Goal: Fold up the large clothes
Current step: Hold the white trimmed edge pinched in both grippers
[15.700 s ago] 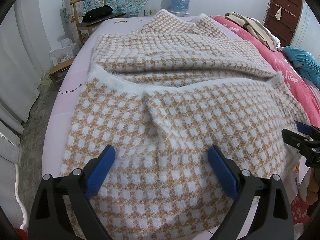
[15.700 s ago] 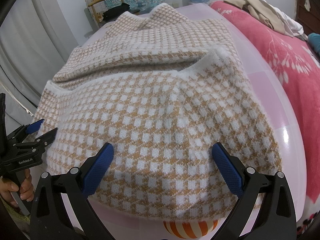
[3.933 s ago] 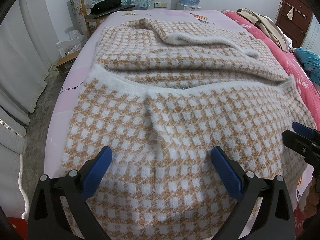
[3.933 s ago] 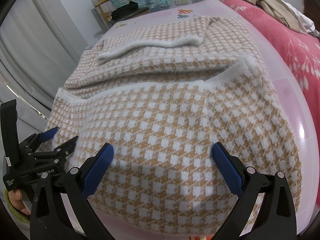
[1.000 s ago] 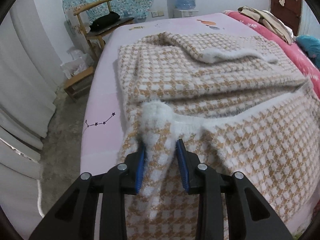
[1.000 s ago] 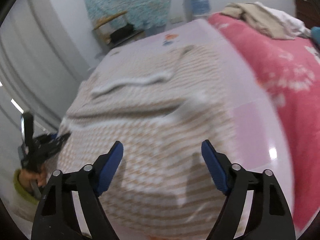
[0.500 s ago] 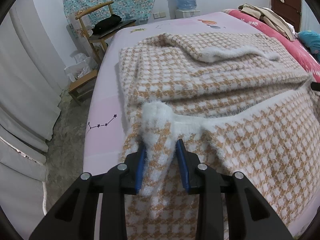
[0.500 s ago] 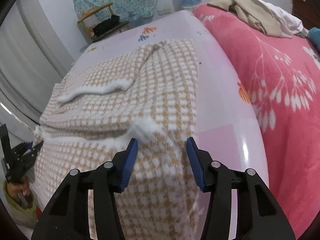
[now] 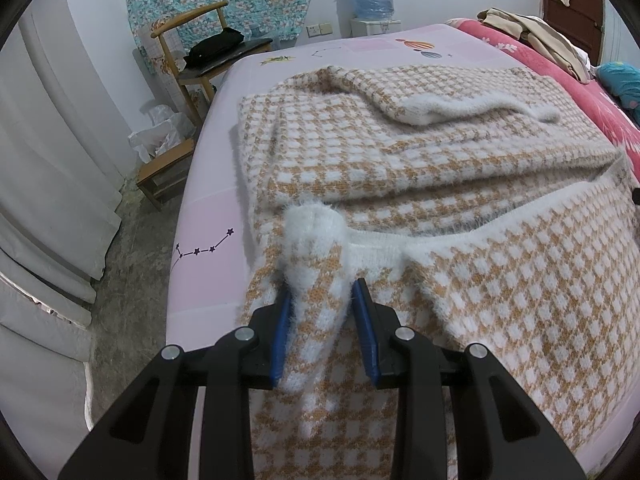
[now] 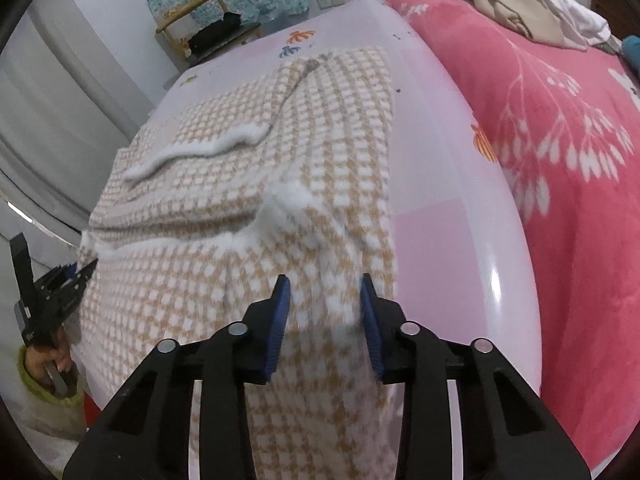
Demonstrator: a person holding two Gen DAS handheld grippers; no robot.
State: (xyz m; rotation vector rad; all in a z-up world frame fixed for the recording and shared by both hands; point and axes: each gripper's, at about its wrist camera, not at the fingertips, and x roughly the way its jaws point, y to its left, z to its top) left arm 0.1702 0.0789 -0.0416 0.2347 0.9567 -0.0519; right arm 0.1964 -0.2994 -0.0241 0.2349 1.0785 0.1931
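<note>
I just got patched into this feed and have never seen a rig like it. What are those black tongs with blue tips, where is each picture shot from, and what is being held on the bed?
There is no robot: a person holds a hand-operated clamp in each hand, and each picture comes from a wide-angle camera on one clamp, looking along its two fingers. A tan and white checked sweater lies partly folded on the pink bedsheet. The left gripper is shut on a bunched, fluffy white-edged corner of the sweater's near flap. In the right view, the right gripper has just been closing on the flap's other corner, with fabric between the pads. The left hand shows at that view's left edge. Beside the sheet lies a red blanket.
</note>
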